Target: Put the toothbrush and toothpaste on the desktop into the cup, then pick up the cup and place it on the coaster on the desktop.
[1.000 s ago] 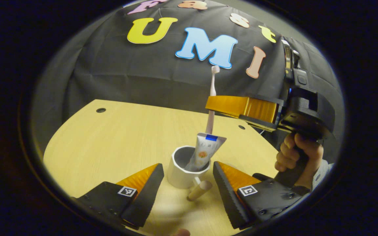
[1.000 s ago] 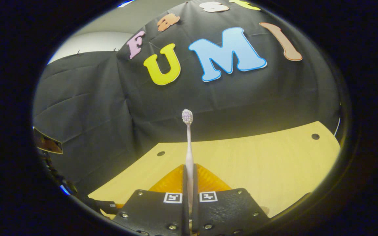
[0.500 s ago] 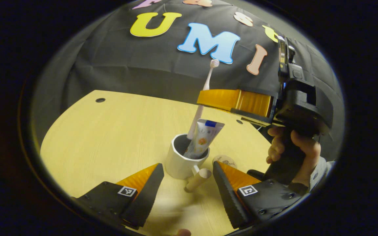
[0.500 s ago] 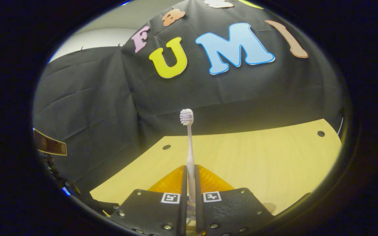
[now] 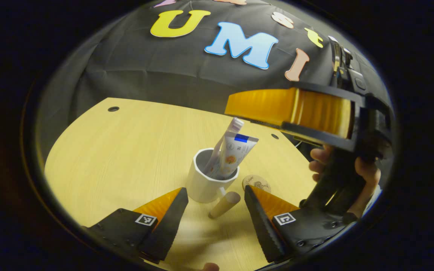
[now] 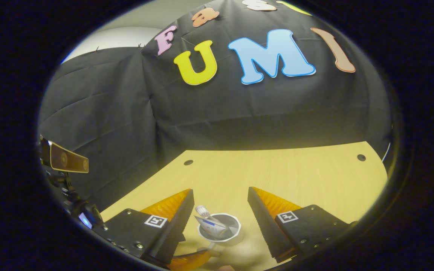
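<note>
A white cup [image 5: 207,180] stands at the centre of the wooden desk [image 5: 126,150], with one toothbrush [image 5: 222,145] and one toothpaste [image 5: 234,154] tube leaning inside it, heads up. The left gripper view takes in what the other does not: a round coaster [image 5: 256,183] just right of the cup on the desk, the cup's wooden handle [image 5: 223,205] pointing toward the lens, and a person's hand [image 5: 347,175] at the right of the frame gripping the right tool [image 5: 239,109], which hangs above the cup. The left tool [image 5: 216,210] sits at the bottom of that frame, jaws wide apart and holding nothing, the cup just ahead of the gap. The right gripper view looks down from above: the right tool's own fingers [image 6: 179,214] are spread wide and empty at the bottom of the frame, with the cup [image 6: 220,229] and its two contents between them below. At its left edge stands a small camera [image 6: 66,162] on a stand. Count: one cup, one brush, one tube, one coaster, two tools.
</note>
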